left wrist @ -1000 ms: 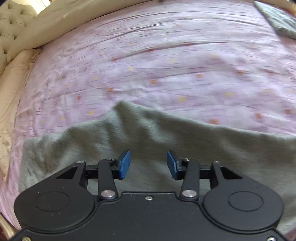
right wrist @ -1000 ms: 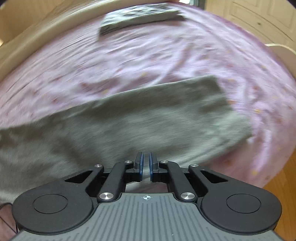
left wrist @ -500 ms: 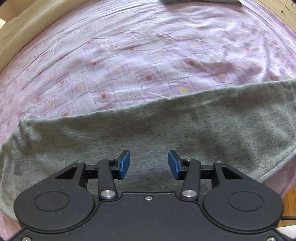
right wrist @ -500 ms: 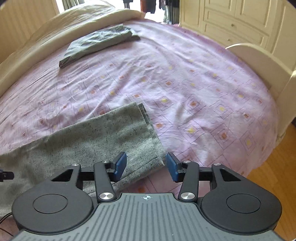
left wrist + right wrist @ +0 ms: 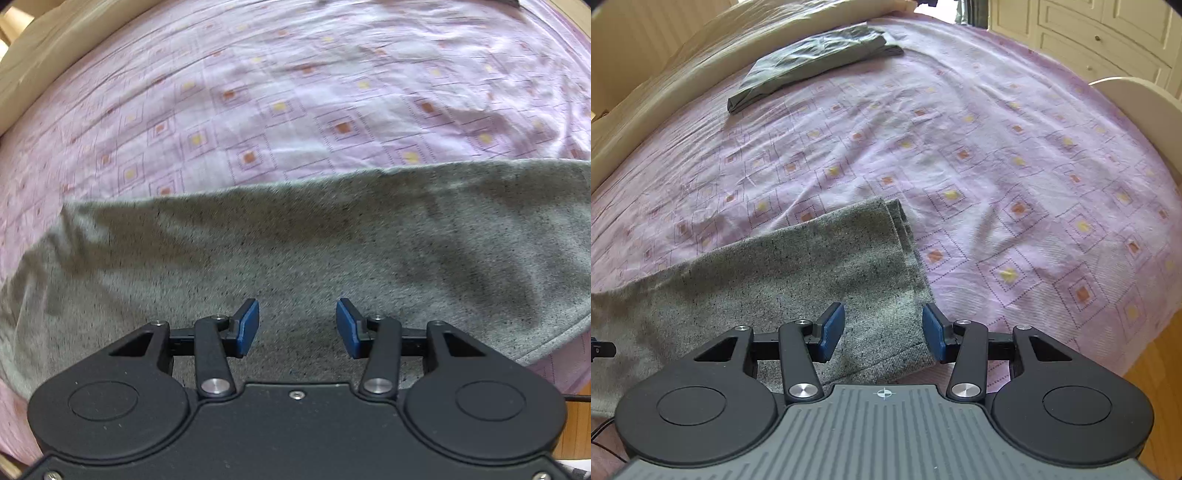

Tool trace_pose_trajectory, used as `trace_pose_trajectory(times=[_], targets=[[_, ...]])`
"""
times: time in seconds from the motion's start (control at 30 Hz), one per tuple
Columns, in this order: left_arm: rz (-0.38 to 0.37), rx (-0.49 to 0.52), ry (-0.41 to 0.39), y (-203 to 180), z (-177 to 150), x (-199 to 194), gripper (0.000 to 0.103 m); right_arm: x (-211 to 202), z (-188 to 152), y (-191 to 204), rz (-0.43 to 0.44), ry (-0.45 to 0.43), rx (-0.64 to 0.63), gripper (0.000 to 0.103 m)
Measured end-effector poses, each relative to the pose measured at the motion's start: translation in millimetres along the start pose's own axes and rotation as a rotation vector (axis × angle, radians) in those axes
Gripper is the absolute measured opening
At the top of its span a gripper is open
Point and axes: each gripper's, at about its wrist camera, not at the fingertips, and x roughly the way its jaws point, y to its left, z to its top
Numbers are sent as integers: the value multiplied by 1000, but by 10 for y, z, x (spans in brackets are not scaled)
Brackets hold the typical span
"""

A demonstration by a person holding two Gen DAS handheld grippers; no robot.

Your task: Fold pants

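The right gripper, clenched a second earlier, had released and hung over the hem of the grey pants, which lay flat on the bed at 6 o'clock; the left gripper stayed released, so another fold looked due

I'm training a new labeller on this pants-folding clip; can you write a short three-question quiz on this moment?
1. True or false: the right claw is shut on the grey pants.
2. What lies at the far end of the purple bedsheet in the right wrist view?
A. a folded dark green garment
B. a stack of books
C. a laptop
3. Fill in: the left claw is open above the ____.

Key
1. False: both claws are open and hold nothing.
2. A
3. grey pants
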Motion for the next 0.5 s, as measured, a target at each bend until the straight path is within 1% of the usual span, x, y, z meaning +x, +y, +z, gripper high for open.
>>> trace_pose_trajectory(times=[0.07,0.17,0.2,0.23,0.27,0.33,0.37,0.4,0.43,0.47,0.5], targets=[[0,-9,5,7,-15,0,55,42,13,-48,0,11,20,45],[3,-5,7,-10,-30,-8,55,109,38,-128,36,42,70,45],[4,-2,8,-20,-33,-9,55,107,45,-143,55,42,82,37],[5,2,9,-28,-35,-10,55,82,60,-123,60,35,72,14],[5,5,9,-36,-36,-13,55,33,79,-69,57,19,35,5],[5,6,7,-46,-35,-20,55,-123,117,117,85,-36,-104,5],[2,5,7,-52,-31,-19,55,-173,123,197,42,-61,-178,5],[0,6,7,-61,-26,-17,55,-160,129,204,-27,-75,-208,5],[-1,7,5,-73,-22,-12,55,-80,143,126,-55,-54,-173,5],[-1,8,4,-85,-18,-3,55,38,144,13,-59,-5,-108,5],[-2,12,7,-106,-10,10,55,124,132,-78,-36,26,-51,5]])
